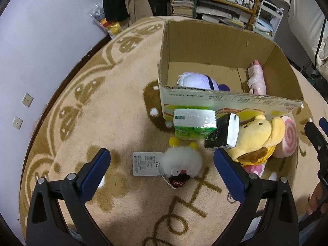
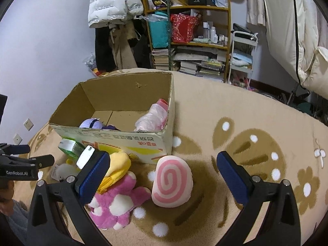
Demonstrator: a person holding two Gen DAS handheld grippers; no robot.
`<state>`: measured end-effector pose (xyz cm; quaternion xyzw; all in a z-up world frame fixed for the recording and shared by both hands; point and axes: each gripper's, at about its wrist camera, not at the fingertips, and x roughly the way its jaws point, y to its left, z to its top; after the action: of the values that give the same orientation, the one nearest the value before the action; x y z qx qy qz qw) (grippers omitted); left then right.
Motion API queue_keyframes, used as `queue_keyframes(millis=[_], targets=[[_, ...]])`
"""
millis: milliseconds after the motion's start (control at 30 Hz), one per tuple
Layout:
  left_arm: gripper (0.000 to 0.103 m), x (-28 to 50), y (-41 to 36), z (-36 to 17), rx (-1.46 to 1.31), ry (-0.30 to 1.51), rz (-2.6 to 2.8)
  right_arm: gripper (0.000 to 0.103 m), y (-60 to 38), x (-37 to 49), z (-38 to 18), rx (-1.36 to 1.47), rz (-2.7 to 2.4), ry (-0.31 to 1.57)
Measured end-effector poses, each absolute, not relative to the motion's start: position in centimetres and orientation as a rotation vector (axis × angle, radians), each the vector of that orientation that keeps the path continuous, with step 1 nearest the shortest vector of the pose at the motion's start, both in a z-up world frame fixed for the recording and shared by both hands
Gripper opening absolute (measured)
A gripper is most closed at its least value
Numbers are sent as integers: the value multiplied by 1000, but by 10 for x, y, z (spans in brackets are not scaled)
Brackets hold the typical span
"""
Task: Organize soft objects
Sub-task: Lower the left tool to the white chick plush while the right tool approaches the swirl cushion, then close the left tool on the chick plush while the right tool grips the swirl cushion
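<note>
"Cool" is showing on the white fluffy toy lying between the left gripper's spread jaws; "GenRobot.AI" marks that tool. Right gripper, also spread, is hovering over the pink swirl plush.

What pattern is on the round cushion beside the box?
A pink spiral on a white face, on the round cushion; clearest in the right wrist view.
</note>
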<state>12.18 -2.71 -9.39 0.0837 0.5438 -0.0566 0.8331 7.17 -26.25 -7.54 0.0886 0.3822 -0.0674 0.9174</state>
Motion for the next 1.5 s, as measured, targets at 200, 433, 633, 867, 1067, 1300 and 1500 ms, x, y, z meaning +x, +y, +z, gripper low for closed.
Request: queue_keyframes(millis=[200, 433, 633, 867, 1067, 1300, 1500], targets=[[100, 131, -29, -111, 178, 1215, -114, 103, -272, 79, -88, 215, -157, 826], [100, 138, -35, -130, 206, 1269, -109, 99, -275, 87, -102, 238, -159, 865], [100, 142, -37, -144, 218, 1315, -103, 97, -279, 92, -114, 251, -161, 904], [100, 146, -38, -156, 238, 1343, -107, 90, -281, 97, -128, 260, -163, 940], [100, 150, -37, -166, 257, 1362, -97, 83, -282, 103, -141, 273, -148, 983], [90, 156, -32, -174, 247, 1383, -101, 67, -283, 108, -160, 298, -136, 1056], [69, 154, -34, -178, 236, 1399, -138, 60, -280, 109, -161, 276, -133, 1056]])
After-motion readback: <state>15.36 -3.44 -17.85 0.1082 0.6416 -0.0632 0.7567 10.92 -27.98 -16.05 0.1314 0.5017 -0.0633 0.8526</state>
